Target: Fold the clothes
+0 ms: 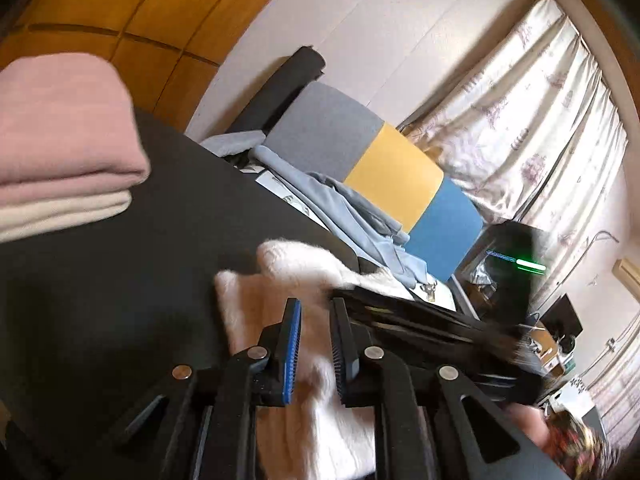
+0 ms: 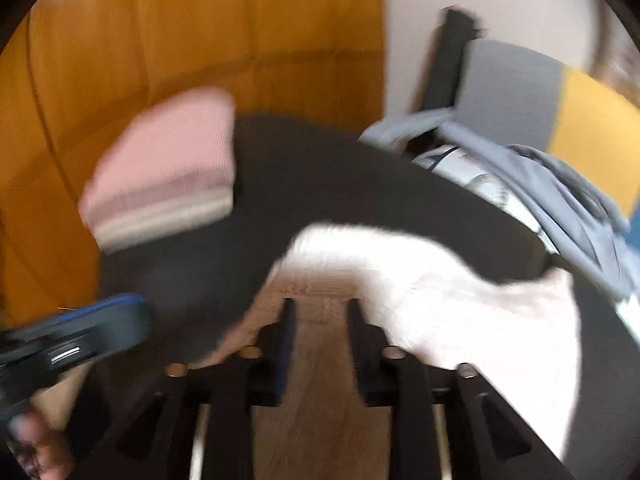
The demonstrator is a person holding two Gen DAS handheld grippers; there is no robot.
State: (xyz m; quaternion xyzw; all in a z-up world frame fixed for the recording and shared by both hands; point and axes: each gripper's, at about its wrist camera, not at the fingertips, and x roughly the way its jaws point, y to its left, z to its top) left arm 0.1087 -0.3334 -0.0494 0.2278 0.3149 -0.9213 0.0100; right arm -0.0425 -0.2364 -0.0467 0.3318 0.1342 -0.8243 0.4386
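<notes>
A white fluffy garment (image 1: 280, 300) lies on the dark bench (image 1: 120, 260), near its right-hand edge, rumpled and partly doubled over itself. In the left wrist view the left gripper (image 1: 316, 344) hangs just above this cloth with its fingers (image 1: 292, 344) a narrow gap apart; white fabric shows through the gap, but nothing appears pinched between the blue ribbed pads. The right gripper (image 1: 420, 320) crosses that view from the right as a long black bar lying over the garment's far side.

The right wrist view is blurred, so detail there is uncertain. The right gripper (image 2: 320, 340) points down at the same white garment (image 2: 440, 300), its fingers (image 2: 288, 340) apart with the cloth below and between them; the pads seem not to press on it. At the lower left the left gripper (image 2: 100, 320) shows as a dark body with a blue edge, and part of a hand (image 2: 32, 452) sits beneath it.

At the bench's far left corner stands a folded stack (image 1: 60, 140): a pink piece on top, a cream piece under it. Beyond the right edge, a light blue garment (image 1: 348, 212) is draped on a chair (image 1: 392, 168) whose back is grey, yellow and blue. Wooden panels (image 1: 120, 20) stand behind the stack, and pale curtains (image 1: 540, 120) hang at the right.
</notes>
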